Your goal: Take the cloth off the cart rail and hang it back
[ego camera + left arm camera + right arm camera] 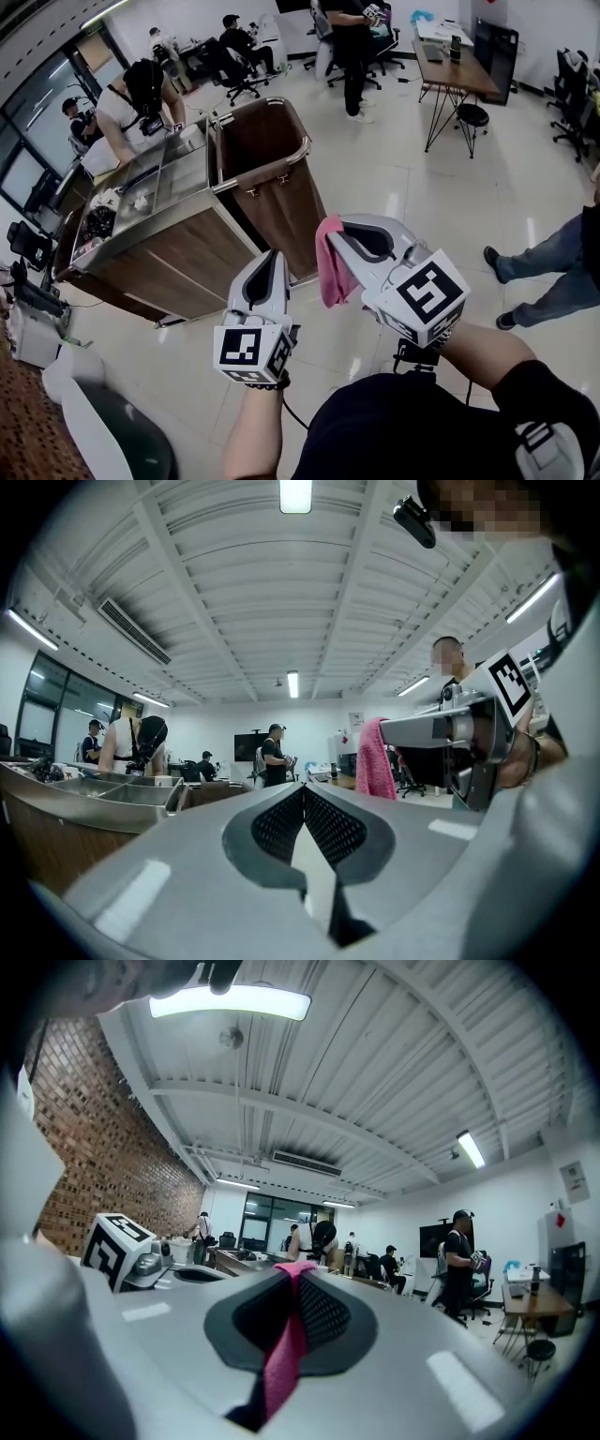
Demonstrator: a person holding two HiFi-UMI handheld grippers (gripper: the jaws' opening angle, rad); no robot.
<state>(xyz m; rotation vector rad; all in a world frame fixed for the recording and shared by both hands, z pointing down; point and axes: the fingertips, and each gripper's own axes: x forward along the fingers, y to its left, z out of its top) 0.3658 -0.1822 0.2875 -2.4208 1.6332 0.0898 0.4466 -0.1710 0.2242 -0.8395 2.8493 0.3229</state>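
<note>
The cloth [330, 267] is off the cart rail [305, 150] — pinched tight in the right gripper [334, 228], hanging below its tips. The left gripper [274, 255] alongside is closed on nothing. Rehanging is left — the rail lies well ahead.

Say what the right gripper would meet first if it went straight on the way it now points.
Probably the brown bag at the end of the cart. The right gripper, shut on the pink cloth, may instead pass just over its rim toward the person bent there; depth is unclear.
</note>
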